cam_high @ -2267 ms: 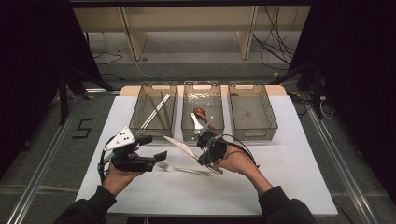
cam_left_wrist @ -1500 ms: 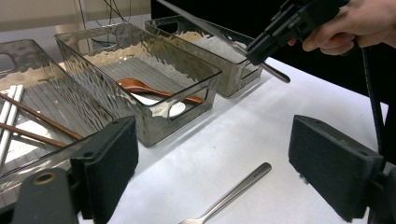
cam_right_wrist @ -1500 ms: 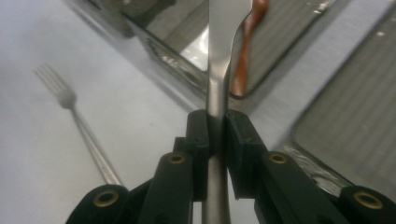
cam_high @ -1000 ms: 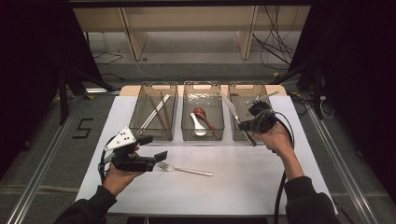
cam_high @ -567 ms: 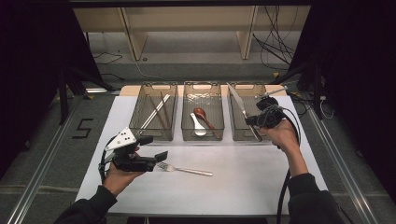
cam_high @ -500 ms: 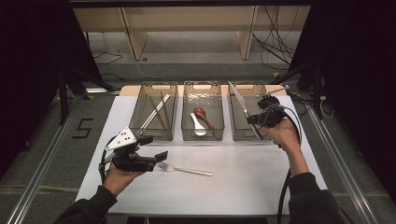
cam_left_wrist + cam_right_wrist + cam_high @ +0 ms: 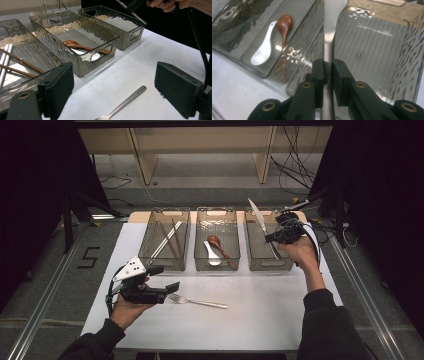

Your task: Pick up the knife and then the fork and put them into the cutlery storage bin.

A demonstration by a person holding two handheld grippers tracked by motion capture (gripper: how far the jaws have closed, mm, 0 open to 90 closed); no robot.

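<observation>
Right claw (image 7: 274, 237) clamped on knife (image 7: 256, 215) above right bin (image 7: 267, 265), left claw (image 7: 161, 279) wide open, empty, fork (image 7: 197, 302) just beside

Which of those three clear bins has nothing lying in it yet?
The right-hand bin, under the knife held in the right gripper. The left bin holds chopsticks; the middle bin holds two spoons.

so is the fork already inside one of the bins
No, the fork lies on the bare white table in front of the bins, beside the open left tool.
</observation>
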